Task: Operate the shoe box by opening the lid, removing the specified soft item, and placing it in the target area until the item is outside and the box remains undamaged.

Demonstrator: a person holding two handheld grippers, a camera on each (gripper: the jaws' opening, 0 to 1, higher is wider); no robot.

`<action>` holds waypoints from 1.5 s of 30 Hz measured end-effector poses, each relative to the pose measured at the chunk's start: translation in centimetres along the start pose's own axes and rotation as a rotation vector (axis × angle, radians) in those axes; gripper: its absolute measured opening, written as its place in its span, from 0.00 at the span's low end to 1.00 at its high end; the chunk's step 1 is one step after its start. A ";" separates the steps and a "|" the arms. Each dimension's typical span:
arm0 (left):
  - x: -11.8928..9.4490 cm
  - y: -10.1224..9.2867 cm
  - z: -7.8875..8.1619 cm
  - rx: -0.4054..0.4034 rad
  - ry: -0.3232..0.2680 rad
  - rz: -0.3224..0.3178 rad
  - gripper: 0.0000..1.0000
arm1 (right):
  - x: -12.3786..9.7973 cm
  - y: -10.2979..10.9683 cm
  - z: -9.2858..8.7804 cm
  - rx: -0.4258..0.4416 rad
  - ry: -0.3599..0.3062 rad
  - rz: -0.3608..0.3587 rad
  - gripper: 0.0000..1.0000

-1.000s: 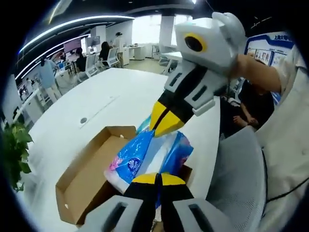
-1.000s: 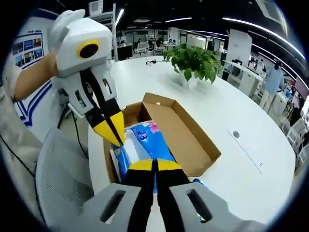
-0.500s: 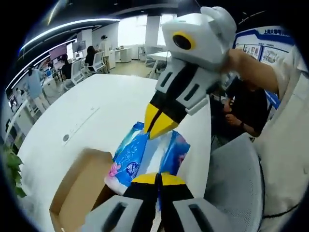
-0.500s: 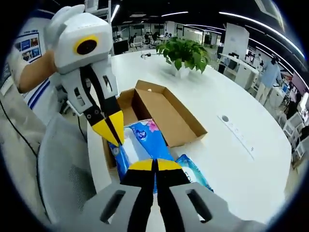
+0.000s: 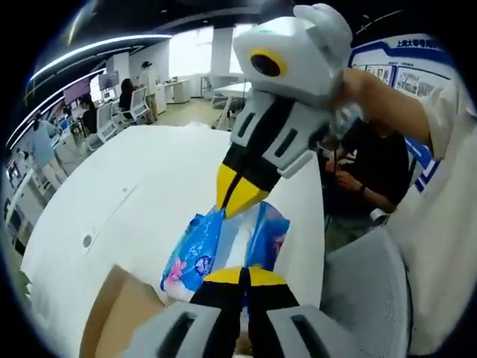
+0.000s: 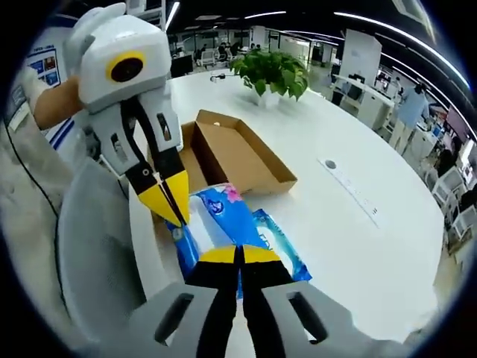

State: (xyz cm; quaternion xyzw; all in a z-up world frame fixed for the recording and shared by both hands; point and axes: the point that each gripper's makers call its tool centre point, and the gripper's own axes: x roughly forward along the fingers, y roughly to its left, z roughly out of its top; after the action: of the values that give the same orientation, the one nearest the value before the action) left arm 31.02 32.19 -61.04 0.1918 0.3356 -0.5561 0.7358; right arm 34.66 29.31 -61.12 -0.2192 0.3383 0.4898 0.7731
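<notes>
A large white table (image 6: 350, 246) with a rounded edge carries an open cardboard shoe box (image 6: 231, 153), its flap raised. Beyond the box, a potted green plant (image 6: 270, 73) stands on the table. To the box's right, a small round grommet (image 6: 329, 165) sits in the tabletop.

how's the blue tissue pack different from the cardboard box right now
The tissue pack is soft, glossy blue plastic; the cardboard box is stiff plain brown. The pack hangs pinched between the left gripper and right gripper; the box rests open on the white table, untouched.
</notes>
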 end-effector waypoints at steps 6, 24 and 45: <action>1.7 -0.4 1.4 0.006 -0.004 -0.016 0.00 | -1.2 -1.4 -1.5 0.010 0.011 -0.006 0.00; 6.5 -1.1 6.3 0.064 -0.012 -0.076 0.00 | -4.3 -6.4 -5.7 0.047 0.050 -0.047 0.00; 14.2 -0.6 8.8 0.066 0.033 -0.189 0.00 | -5.0 -11.7 -11.7 0.097 0.142 -0.077 0.00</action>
State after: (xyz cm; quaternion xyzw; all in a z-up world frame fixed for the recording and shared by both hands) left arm 35.16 16.45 -64.82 0.1925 0.3457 -0.6304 0.6679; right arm 40.16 13.44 -65.27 -0.2287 0.4070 0.4260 0.7749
